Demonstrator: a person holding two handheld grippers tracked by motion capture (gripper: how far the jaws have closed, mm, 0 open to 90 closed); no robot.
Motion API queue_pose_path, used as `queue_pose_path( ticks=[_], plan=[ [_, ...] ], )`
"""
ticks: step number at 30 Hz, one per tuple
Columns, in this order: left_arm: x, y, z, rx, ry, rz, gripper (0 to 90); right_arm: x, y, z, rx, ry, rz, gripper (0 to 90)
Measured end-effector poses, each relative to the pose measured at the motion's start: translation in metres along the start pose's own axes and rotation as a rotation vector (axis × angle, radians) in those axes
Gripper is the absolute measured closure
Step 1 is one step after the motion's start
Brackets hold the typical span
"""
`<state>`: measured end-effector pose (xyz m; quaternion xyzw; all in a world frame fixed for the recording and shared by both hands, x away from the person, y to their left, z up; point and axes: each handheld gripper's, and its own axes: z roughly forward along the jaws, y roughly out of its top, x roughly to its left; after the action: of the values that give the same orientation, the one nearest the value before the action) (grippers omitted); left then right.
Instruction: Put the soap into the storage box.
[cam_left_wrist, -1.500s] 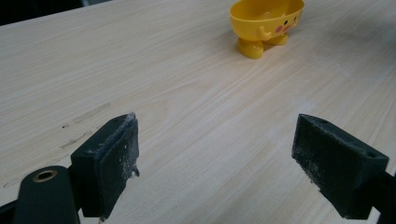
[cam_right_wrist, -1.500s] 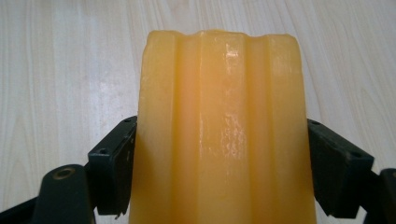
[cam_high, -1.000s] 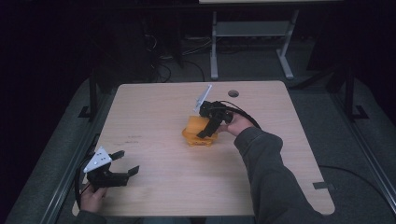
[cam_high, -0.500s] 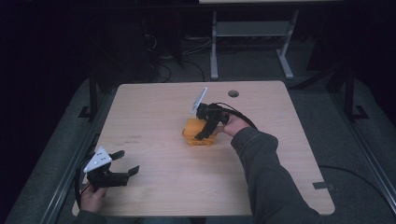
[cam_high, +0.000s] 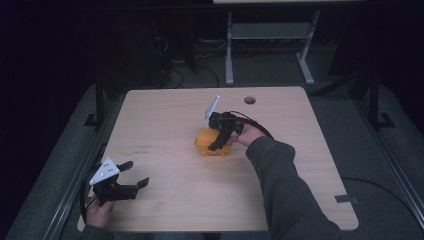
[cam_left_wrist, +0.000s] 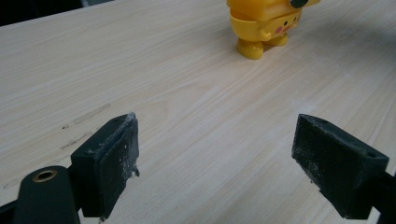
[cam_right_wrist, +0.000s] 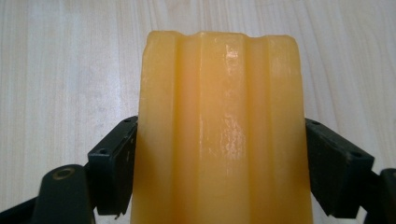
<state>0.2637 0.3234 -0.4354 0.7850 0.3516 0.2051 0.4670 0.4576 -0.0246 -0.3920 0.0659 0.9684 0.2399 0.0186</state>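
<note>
Yellow plastic toy figure (cam_high: 212, 144) stands at the centre of the wooden table (cam_high: 165, 115) in the high view. Right gripper (cam_high: 218, 142) has its two jaws pressed against the toy's sides, grasping it. Left gripper (cam_high: 135, 175), lower left of the frame, rests spread wide with nothing between its jaws.

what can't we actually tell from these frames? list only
- Yellow plastic figure toy: right gripper view cuts off its base at the bottom edge; the ridged surface facing the camera hides the rest of it.
- Same toy, left gripper view: head cut off by the top edge.
- Same toy, high view: the right gripper covers its top; details too small.
- Left gripper: its holding hand is cut off by the bottom edge in the high view.
</note>
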Motion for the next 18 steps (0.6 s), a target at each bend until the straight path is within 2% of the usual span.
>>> queue_pose_path(
  ticks=[18],
  plan=[
    [-0.0002,0.0001,0.0000,-0.002,-0.001,0.001,14.3,0.0000,-0.0010,0.0010,-0.005,0.002,0.023,19.8]
  ],
)
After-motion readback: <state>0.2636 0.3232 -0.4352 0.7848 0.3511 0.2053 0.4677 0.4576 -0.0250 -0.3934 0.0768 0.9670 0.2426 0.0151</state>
